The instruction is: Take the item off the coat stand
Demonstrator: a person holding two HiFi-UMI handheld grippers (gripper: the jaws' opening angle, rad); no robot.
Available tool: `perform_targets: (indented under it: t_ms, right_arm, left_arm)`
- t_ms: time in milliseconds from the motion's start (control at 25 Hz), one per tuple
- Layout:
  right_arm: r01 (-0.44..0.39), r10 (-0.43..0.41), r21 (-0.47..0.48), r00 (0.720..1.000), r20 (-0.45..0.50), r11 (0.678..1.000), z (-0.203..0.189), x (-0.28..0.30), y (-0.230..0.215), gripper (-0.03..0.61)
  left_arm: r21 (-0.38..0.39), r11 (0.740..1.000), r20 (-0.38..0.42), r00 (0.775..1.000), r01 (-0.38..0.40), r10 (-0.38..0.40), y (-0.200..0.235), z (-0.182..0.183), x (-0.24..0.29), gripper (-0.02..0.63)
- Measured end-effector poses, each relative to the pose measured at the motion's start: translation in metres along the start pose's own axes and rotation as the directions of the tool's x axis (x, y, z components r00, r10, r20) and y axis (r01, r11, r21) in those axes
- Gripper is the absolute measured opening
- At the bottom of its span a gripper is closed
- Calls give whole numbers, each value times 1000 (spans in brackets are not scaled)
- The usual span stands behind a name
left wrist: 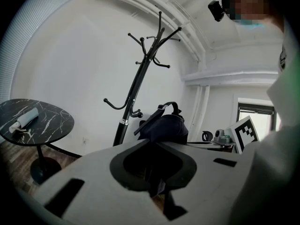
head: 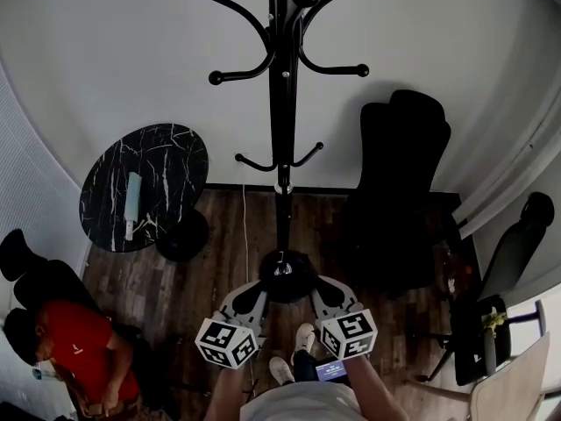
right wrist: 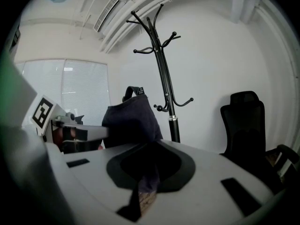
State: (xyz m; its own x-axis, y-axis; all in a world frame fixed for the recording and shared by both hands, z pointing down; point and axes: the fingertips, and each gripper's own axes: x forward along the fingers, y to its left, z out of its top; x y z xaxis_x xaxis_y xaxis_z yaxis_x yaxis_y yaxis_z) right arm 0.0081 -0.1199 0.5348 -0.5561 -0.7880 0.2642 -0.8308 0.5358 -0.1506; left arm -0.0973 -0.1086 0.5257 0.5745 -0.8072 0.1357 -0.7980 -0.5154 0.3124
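The black coat stand (head: pixel 280 103) rises in front of me, and every hook that shows is bare. A dark navy bag (left wrist: pixel 164 125) with a strap hangs free of the stand between my two grippers. My left gripper (left wrist: pixel 157 182) is shut on a fold of its fabric. The right gripper (right wrist: pixel 147 182) is shut on the bag (right wrist: pixel 131 118) from the other side. In the head view the left gripper (head: pixel 254 289) and the right gripper (head: pixel 323 288) sit close together low in the frame. The bag (head: pixel 285 279) is a dark mass between them, over the stand's base.
A round black marble table (head: pixel 145 187) with a light rolled object (head: pixel 133 202) stands at left. A black office chair (head: pixel 394 191) is right of the stand, and another chair (head: pixel 508 261) is at far right. A person in red (head: pixel 79 345) sits at lower left.
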Motion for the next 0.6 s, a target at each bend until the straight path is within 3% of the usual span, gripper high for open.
perform_targets:
  t_ms: [600]
  right_arm:
    - [14, -14, -5, 1000, 4, 1000, 2, 9, -6, 29]
  left_arm:
    - [-1, 1000, 5, 1000, 21, -21, 7, 5, 11, 26]
